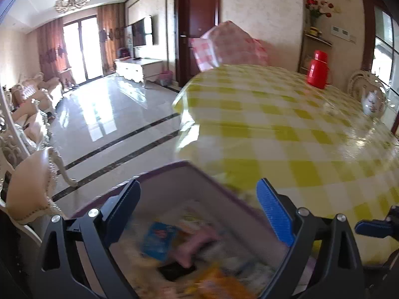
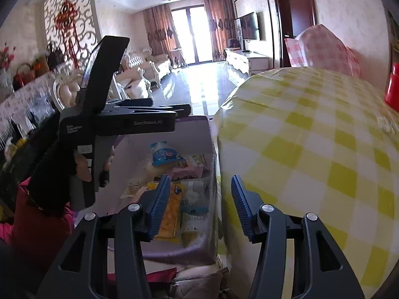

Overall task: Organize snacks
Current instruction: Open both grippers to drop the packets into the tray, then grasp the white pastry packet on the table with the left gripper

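A purple-rimmed storage box (image 2: 194,122) stands beside the table and holds several snack packets: a blue-and-white one (image 2: 165,155), a yellow one (image 2: 172,216) and a pale one (image 2: 193,224). In the left wrist view the box (image 1: 184,172) lies under my left gripper (image 1: 199,199), which is open and empty above blurred packets (image 1: 159,239). My right gripper (image 2: 198,194) is open and empty, straddling the box wall next to the table. The left gripper's body (image 2: 99,114) hangs over the box's left side.
A round table with a yellow-checked cloth (image 2: 311,137) fills the right. On it stand a red thermos (image 1: 318,69) and a white teapot (image 1: 372,103). A pink-checked bag (image 1: 229,47) sits behind the table. A chair (image 1: 32,186) stands at left on the glossy floor.
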The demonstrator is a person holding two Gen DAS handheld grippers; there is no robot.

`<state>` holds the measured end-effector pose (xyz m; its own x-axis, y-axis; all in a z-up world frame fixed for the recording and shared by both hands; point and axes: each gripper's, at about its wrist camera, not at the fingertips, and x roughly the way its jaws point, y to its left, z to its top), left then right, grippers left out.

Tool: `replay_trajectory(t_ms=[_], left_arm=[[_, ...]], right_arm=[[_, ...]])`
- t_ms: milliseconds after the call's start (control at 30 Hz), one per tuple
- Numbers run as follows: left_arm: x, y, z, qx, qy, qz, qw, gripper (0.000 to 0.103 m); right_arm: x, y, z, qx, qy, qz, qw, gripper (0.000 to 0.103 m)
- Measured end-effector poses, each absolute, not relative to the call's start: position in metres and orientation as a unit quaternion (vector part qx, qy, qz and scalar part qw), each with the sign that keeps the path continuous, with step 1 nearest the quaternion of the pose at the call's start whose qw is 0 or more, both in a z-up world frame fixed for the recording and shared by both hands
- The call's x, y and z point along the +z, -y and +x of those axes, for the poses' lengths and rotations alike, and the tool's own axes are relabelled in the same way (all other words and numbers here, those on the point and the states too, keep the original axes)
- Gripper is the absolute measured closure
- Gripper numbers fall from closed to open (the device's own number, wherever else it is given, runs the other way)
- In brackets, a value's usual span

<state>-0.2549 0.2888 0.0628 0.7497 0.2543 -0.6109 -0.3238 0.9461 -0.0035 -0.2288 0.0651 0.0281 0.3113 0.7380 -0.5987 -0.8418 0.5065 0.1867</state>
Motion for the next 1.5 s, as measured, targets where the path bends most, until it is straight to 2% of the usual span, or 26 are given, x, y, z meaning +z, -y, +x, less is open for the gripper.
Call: replay_trajectory(t_ms=[400,533,700,967,1233,1267,1300,1333,1500], left_arm=[[0.071,-0.137,-0.15,-0.031,-0.373,-0.022,0.927,0.004],[0.067,-0.072,-0.068,-0.085,-0.395,-0.005,0.915,0.004],[0.056,-0.015,0.043,-0.147,-0.41,0.008,0.9,0.004],[0.033,0.005,0.175,-0.138,-0.429,0.006,0.893,0.004],[0.012,0.019,0.24,-0.188,-0.446,0.092,0.87,0.004],[0.009,0.02,0.242,-0.195,-0.447,0.094,0.868,0.005],[0.005,0.02,0.243,-0.206,-0.447,0.095,0.865,0.018],[0.004,0.021,0.241,-0.21,-0.429,0.111,0.872,0.04],[0.007,0.021,0.238,-0.243,-0.417,0.098,0.87,0.04]], right_arm=[[0.015,0.069,-0.169,0.415,-0.332,0.031,0.846,0.052],[0.018,0.123,-0.139,0.336,-0.326,0.015,0.884,0.045],[0.013,0.193,-0.081,0.252,-0.351,0.021,0.902,0.044],[0.0,0.258,-0.026,0.225,-0.368,0.084,0.898,0.044],[-0.003,0.256,-0.015,0.243,-0.382,0.108,0.885,0.044],[-0.003,0.254,-0.012,0.242,-0.385,0.104,0.884,0.044],[-0.003,0.251,-0.006,0.239,-0.391,0.095,0.884,0.044],[-0.001,0.248,-0.002,0.236,-0.395,0.084,0.884,0.044],[0.008,0.234,0.063,0.211,-0.4,0.032,0.891,0.044]])
